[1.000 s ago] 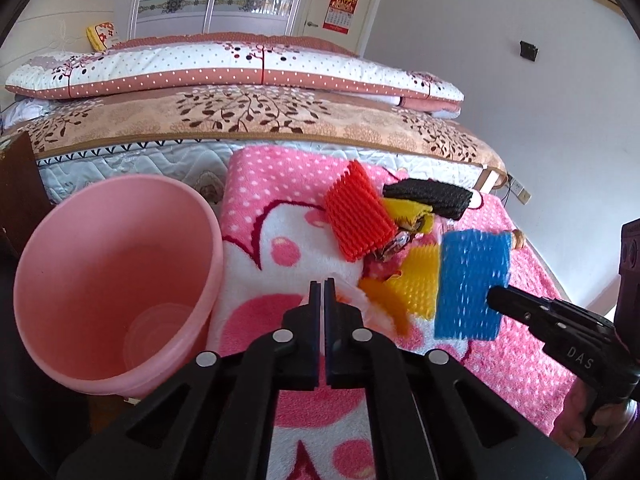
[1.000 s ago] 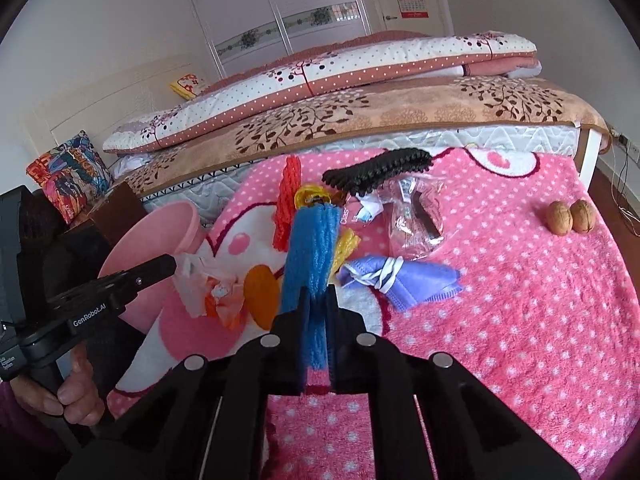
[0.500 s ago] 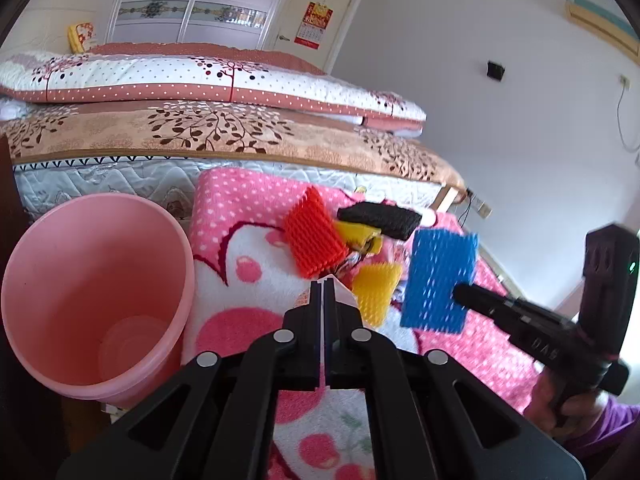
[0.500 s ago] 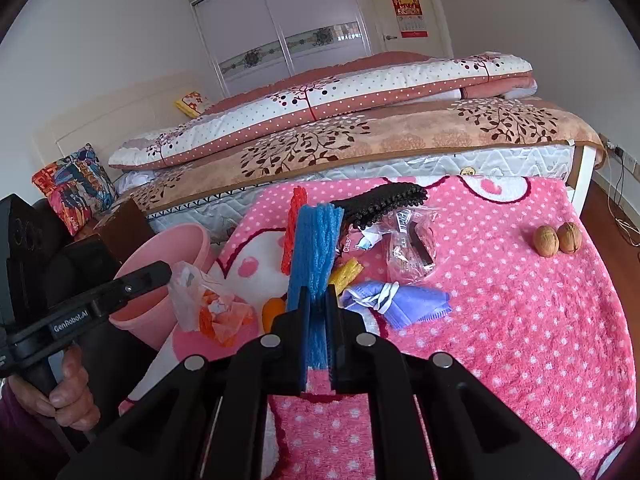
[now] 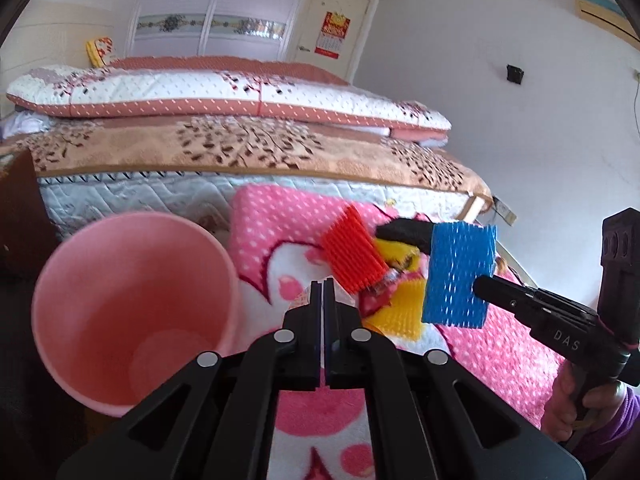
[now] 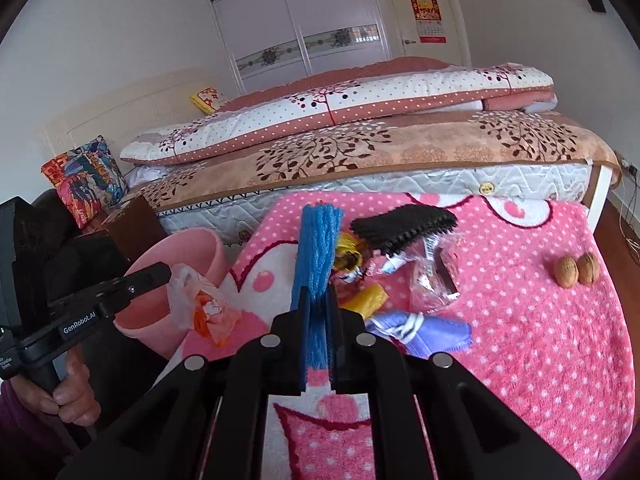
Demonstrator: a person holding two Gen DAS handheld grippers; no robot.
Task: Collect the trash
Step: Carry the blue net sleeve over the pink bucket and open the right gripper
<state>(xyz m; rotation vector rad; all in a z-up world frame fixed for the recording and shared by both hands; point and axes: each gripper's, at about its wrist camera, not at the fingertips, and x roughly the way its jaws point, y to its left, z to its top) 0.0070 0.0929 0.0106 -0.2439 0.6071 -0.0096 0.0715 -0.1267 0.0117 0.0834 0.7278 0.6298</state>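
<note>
Right wrist view: right gripper (image 6: pixel 318 300) pinches a blue foam net (image 6: pixel 316 252) by its lower edge above the pink blanket (image 6: pixel 520 340); light, squashy stuff. Left gripper (image 5: pixel 322 292) clamps a crinkly plastic bag (image 6: pixel 200 304) beside the pink bucket (image 5: pixel 80 264).

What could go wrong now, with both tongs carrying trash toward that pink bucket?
The left tongs pinch only an edge of the crumpled plastic bag, beside the pink bucket rather than over it, so it might drop outside. The blue foam net in the right tongs looks light and could drift past the rim.
</note>
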